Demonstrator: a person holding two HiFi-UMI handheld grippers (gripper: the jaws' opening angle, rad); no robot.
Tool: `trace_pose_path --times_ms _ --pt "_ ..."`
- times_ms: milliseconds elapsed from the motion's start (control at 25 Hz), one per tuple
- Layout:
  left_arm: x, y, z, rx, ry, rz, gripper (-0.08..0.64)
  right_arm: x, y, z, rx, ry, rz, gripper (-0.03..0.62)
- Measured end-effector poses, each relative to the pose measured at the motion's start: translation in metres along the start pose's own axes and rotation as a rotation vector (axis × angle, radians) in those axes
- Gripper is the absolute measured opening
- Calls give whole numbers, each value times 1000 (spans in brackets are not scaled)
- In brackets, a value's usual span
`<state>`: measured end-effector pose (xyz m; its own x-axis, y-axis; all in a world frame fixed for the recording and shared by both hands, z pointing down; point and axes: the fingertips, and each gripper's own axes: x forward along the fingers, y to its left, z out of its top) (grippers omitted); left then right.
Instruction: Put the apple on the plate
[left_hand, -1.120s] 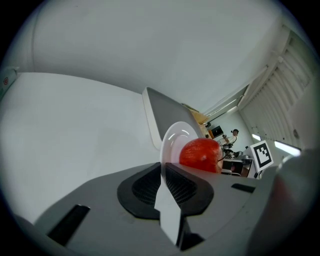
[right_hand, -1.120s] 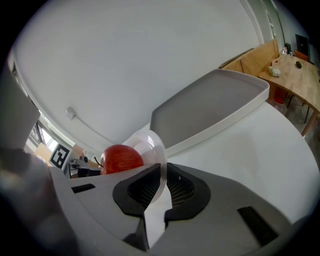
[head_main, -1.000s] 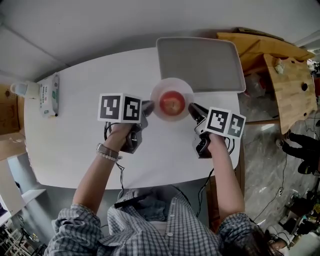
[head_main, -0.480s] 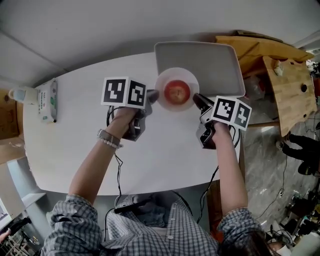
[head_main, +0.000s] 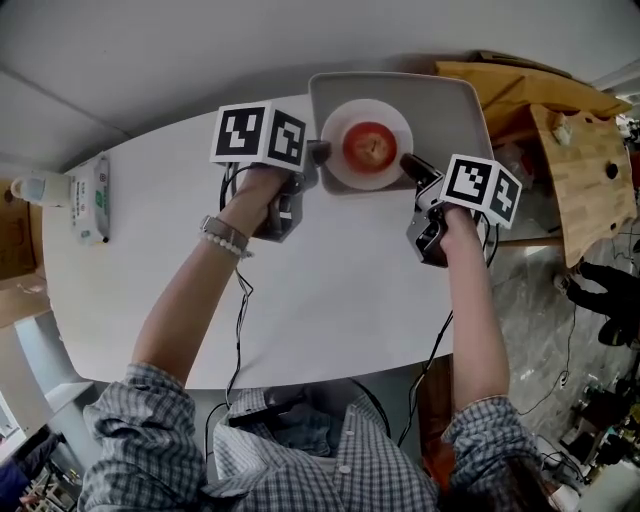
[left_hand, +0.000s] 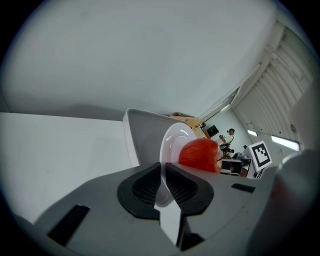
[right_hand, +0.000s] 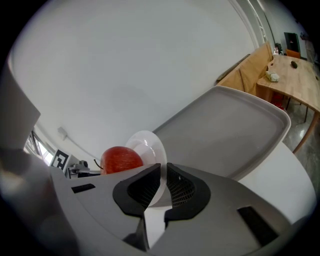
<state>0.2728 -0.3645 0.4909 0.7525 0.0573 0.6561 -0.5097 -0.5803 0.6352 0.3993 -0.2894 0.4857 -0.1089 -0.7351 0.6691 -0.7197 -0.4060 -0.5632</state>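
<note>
1. Apple (head_main: 369, 146) sits in the middle of the plate (head_main: 335, 162), red, whole, not touched by either tool. Judged from this, the placing itself is already done.
2. The plate is white, small and round, held at two opposite edges over the near-left part of the tray (head_main: 450, 110). Can't tell whether it rests on the tray or hangs just above it.
3. Left gripper (head_main: 320, 153): jaws narrow, nearly together, pinching the thin left rim of the plate. The apple is just beyond the jaws, not between them.
4. Right gripper (head_main: 408, 160): same story, jaws narrow and clamped on the right rim.
5. Why two tools: probably to keep the plate level, since a one-sided pinch on a thin rim could tip it and roll the apple off.
6. The tray is grey and otherwise bare, at the far right of the white table (head_main: 330, 290). It looks like where the loaded plate is headed.
7. A pack of wipes (head_main: 92, 195) lies at the table's left end, well apart. A wooden bench (head_main: 580, 170) stands off to the right, beyond the table.
</note>
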Motion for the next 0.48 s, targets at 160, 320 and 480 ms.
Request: trace_pose_path --times_ms 160,320,480 --pt "9 5 8 -5 -2 5 35 10 -6 4 9 1 -8 51" --pt "17 11 13 -32 -2 4 35 17 -11 8 8 14 -18 51" --pt "26 14 12 -35 11 8 35 23 -18 9 5 24 -38 51"
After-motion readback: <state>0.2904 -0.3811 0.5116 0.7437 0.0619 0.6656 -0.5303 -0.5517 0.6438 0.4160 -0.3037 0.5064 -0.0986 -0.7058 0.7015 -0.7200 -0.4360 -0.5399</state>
